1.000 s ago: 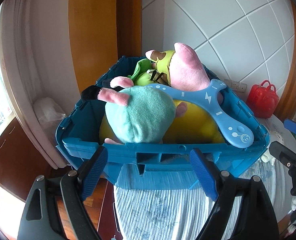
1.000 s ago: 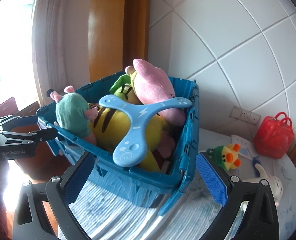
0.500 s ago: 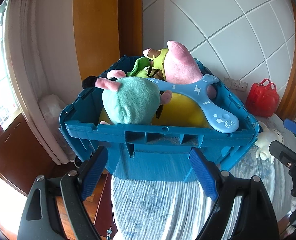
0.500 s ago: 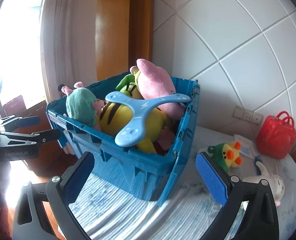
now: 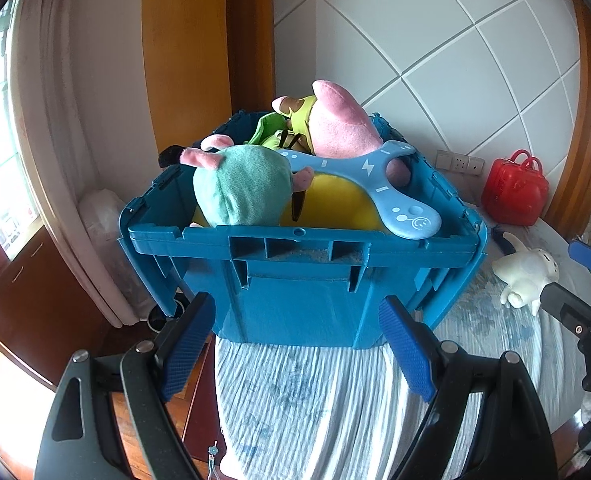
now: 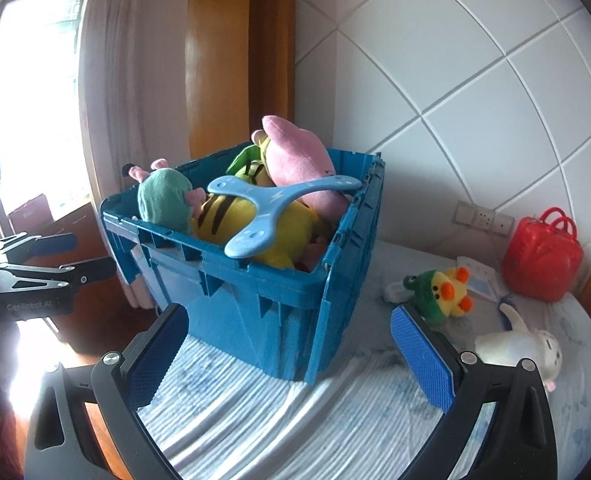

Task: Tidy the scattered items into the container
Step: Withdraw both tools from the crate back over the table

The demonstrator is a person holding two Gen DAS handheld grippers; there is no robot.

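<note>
Crate (image 5: 295, 300), blue ribbed plastic, sits ahead of both open, empty jaws, heaped with four plush toys and one blue boomerang (image 6: 271, 208). Loose right of right jaws: one duck plush (image 6: 443, 290), one white plush (image 6: 523, 350).

My left gripper (image 5: 295, 344) is tilted down, jaws apart, nothing between the blue pads (image 5: 185, 346). My right gripper (image 6: 291, 358) is likewise pitched down, jaws spread wide, pads (image 6: 421, 360) bare, gripping nothing. From the right wrist view the left gripper shows at the left edge, fingers parted. From the left wrist view the right gripper pokes in at the right edge.
</note>
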